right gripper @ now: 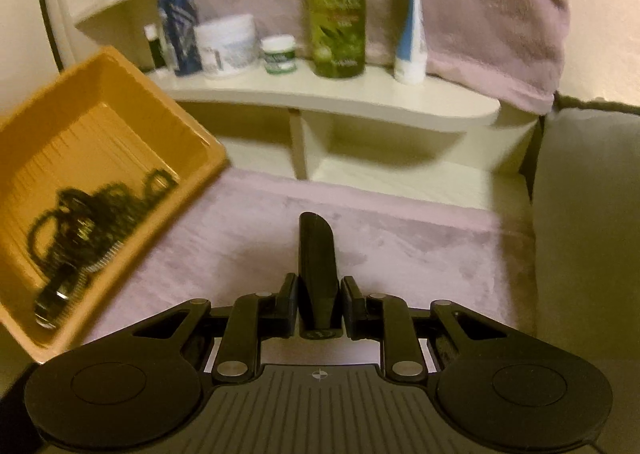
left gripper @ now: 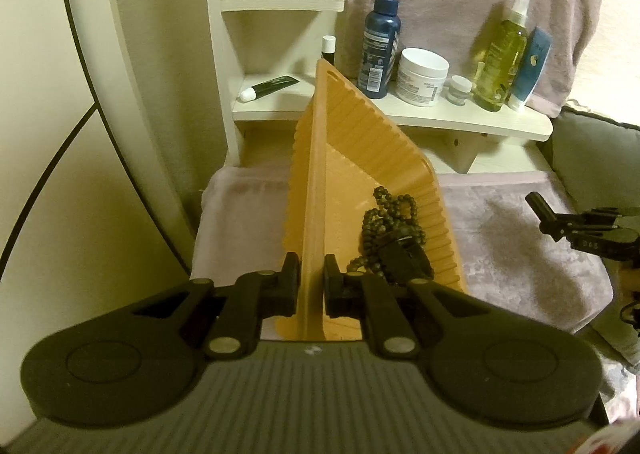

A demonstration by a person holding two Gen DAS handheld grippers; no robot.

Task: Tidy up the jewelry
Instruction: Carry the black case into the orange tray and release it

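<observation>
The rim of the orange ribbed tray (left gripper: 320,189), with a dark beaded necklace (left gripper: 384,225) inside, is clamped by the left tongs (left gripper: 311,286). A black tube-shaped object (right gripper: 317,254) is gripped by the right tongs (right gripper: 319,306).

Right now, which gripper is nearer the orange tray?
Left. The left gripper has its jaws clamped on the orange tray wall. The right gripper is off to the tray's right, apart from it, holding a black piece.
</observation>
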